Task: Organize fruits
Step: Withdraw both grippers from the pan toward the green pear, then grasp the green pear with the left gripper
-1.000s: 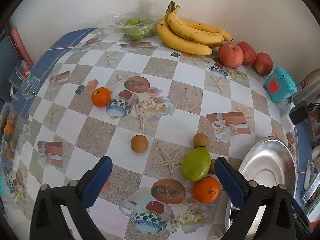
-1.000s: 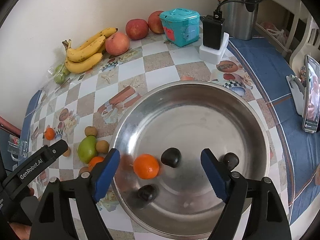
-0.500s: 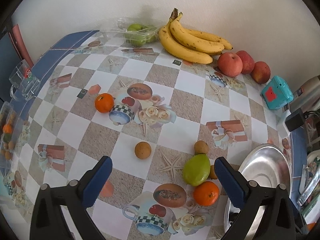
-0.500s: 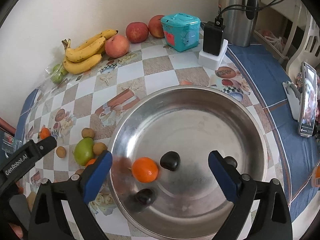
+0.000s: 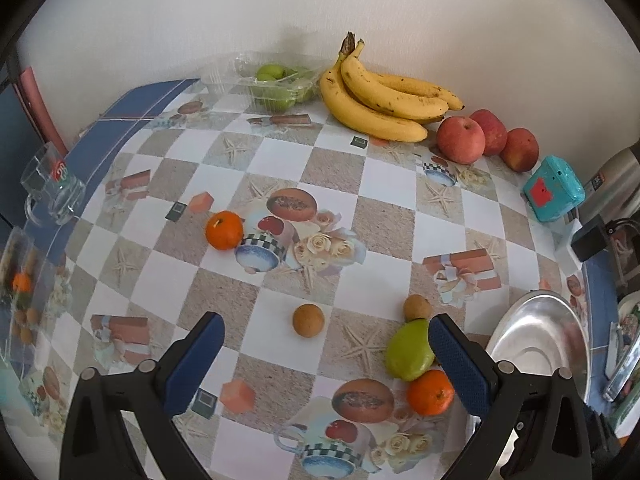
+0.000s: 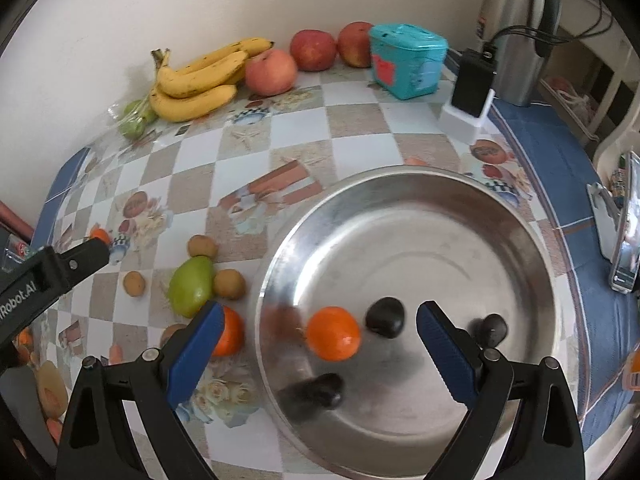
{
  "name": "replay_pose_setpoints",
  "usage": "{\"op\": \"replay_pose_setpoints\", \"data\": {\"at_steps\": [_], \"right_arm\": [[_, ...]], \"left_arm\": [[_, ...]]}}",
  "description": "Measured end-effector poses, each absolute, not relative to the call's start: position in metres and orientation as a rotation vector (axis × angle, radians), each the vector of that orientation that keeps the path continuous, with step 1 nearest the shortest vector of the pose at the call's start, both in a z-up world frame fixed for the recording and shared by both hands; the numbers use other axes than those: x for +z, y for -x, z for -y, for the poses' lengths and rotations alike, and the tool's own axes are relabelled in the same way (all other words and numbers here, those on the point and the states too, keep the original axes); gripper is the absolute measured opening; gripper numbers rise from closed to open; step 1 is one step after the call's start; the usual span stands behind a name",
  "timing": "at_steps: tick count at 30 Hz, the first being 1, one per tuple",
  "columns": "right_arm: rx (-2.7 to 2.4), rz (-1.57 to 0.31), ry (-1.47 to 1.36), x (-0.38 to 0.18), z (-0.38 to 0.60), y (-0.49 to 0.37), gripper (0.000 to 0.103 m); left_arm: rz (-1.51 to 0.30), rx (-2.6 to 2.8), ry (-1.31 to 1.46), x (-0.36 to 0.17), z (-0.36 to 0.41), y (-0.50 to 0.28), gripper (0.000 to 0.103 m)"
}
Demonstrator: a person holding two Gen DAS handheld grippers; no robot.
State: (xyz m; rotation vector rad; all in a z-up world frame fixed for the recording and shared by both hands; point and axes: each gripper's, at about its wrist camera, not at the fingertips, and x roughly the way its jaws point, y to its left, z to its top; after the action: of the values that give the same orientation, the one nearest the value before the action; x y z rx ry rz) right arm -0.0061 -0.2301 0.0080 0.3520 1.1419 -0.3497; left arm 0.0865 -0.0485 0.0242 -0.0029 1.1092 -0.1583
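A steel bowl (image 6: 520, 248) holds an orange (image 6: 334, 338) and three dark fruits (image 6: 384, 322); its rim shows in the left wrist view (image 5: 520, 320). My right gripper (image 6: 318, 348) is open and empty above the bowl. My left gripper (image 5: 326, 360) is open and empty above the checkered table. Near it lie a green mango (image 5: 408, 354), an orange (image 5: 430, 392), two small brown fruits (image 5: 307, 320) and another orange (image 5: 224, 230). Bananas (image 5: 384, 100), three apples (image 5: 460, 140) and green fruit in a clear box (image 5: 276, 82) line the wall.
A teal tin (image 5: 554, 188), a black charger on a white block (image 6: 472, 92) and a steel flask (image 6: 516, 28) stand at the back right. A glass mug (image 5: 52, 188) is at the table's left edge. A phone on a stand (image 6: 624, 240) is at the far right.
Both grippers have drawn back and up, so the table and bowl look farther away. The orange and dark fruits in the bowl have shifted slightly. Both grippers stay open.
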Motion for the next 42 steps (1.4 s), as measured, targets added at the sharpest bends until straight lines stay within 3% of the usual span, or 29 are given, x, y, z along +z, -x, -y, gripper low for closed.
{"op": "replay_pose_setpoints", "data": {"at_steps": [15, 23, 27, 30, 31, 42], "right_arm": [[-0.403, -1.195, -0.374, -0.001, 0.236, 0.005, 0.097], [-0.424, -1.196, -0.394, -0.002, 0.246, 0.01, 0.097], [-0.424, -1.193, -0.41, -0.002, 0.248, 0.011, 0.097], [-0.424, -1.194, -0.409, -0.002, 0.248, 0.011, 0.097], [-0.423, -1.195, -0.41, -0.003, 0.248, 0.011, 0.097], [-0.424, -1.195, -0.412, -0.003, 0.249, 0.011, 0.097]], "left_arm": [[-1.246, -0.266, 0.021, -0.013, 0.064, -0.099, 0.101], [-1.291, -0.385, 0.019, -0.025, 0.094, -0.095, 0.075], [-1.314, -0.412, 0.022, -0.032, 0.101, -0.096, 0.055], [-1.333, -0.421, 0.039, -0.036, 0.102, -0.095, 0.051], [-1.341, -0.428, 0.055, -0.037, 0.102, -0.095, 0.043], [-1.341, -0.413, 0.066, -0.035, 0.097, -0.093, 0.043]]}}
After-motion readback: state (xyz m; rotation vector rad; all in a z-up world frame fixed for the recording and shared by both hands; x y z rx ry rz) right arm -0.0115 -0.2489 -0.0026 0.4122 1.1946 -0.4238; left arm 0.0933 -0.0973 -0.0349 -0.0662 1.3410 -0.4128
